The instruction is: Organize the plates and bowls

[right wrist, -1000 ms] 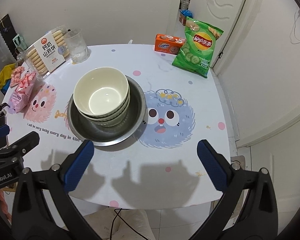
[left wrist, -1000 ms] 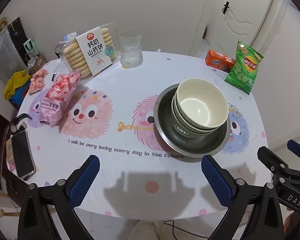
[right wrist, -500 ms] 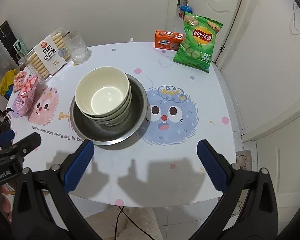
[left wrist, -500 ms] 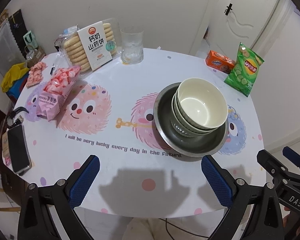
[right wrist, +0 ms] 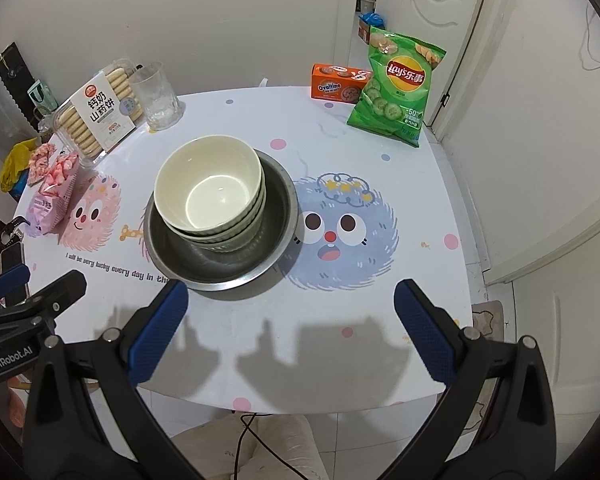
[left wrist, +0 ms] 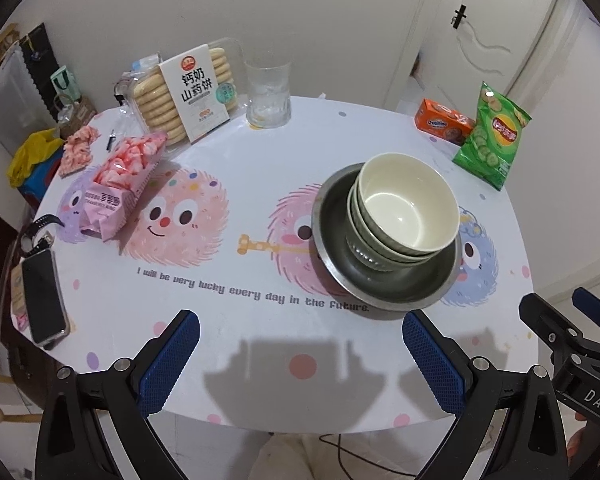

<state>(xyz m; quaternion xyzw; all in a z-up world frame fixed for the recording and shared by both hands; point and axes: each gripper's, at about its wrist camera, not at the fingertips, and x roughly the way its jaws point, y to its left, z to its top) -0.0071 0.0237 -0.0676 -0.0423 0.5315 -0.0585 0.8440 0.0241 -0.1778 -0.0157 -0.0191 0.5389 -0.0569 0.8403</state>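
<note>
Holding both claws spread wide and empty above the near table edge, I see the left gripper [left wrist: 300, 354] and right gripper [right wrist: 290, 320] apart from the stacked bowls [right wrist: 210, 194]. That stack sits upright, mouths up, inside the steel basin [right wrist: 276, 216], ahead-right of my left claw, ahead-left of my right

Ahead of the jaws, the basin [right wrist: 278, 236] looked like dull brushed metal; the bowls [right wrist: 208, 196] in it were glossy, smooth glazed ceramic. The counter [left wrist: 236, 320] had a slick printed plastic cover. Jaw pads [left wrist: 168, 364] were textured blue rubber.
</note>
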